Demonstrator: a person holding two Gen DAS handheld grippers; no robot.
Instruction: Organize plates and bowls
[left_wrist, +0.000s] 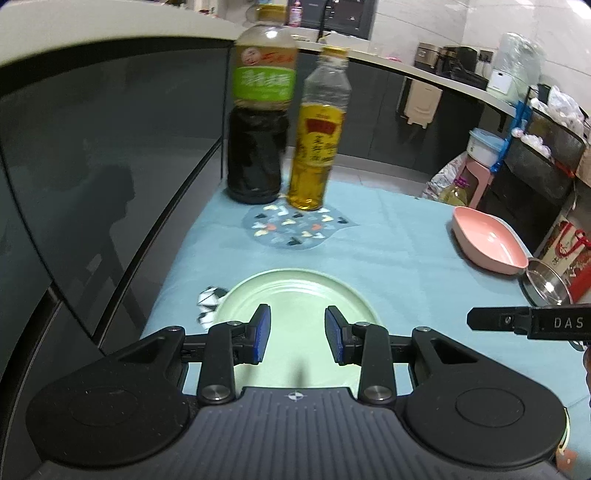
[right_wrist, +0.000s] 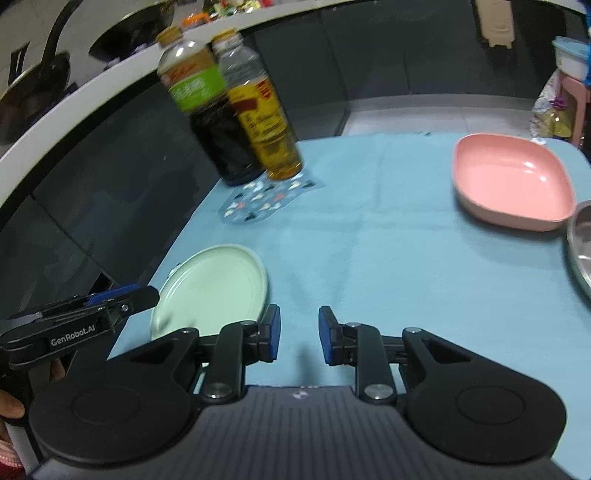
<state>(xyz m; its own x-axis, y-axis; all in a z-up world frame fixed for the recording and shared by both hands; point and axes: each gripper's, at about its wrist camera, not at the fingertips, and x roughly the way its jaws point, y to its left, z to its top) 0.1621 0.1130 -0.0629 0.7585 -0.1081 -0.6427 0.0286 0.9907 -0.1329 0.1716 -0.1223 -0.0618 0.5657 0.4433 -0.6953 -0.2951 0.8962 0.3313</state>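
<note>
Lying at the table's left edge, the green plate (left_wrist: 295, 295) is found directly beneath the open, empty left gripper (left_wrist: 297, 334), while the right gripper (right_wrist: 299, 334), likewise parted and empty, is held just beside it, well apart from the pink bowl (right_wrist: 511, 181).

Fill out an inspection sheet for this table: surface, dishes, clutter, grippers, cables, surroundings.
Surface: light blue cloth over the table, with a small patterned mat under the bottles.
Job's things: green plate near the left edge; pink dish at far right; steel bowl beside it, whether touching cannot be told.
Clutter: dark sauce bottle and yellow oil bottle, upright, side by side; a black-and-white scrap by the plate.
Grippers: left gripper open above the plate, nothing held; right gripper open over bare cloth.
Cables: nothing seen.
Surroundings: dark cabinets, a pale counter, a pink stool with containers.
</note>
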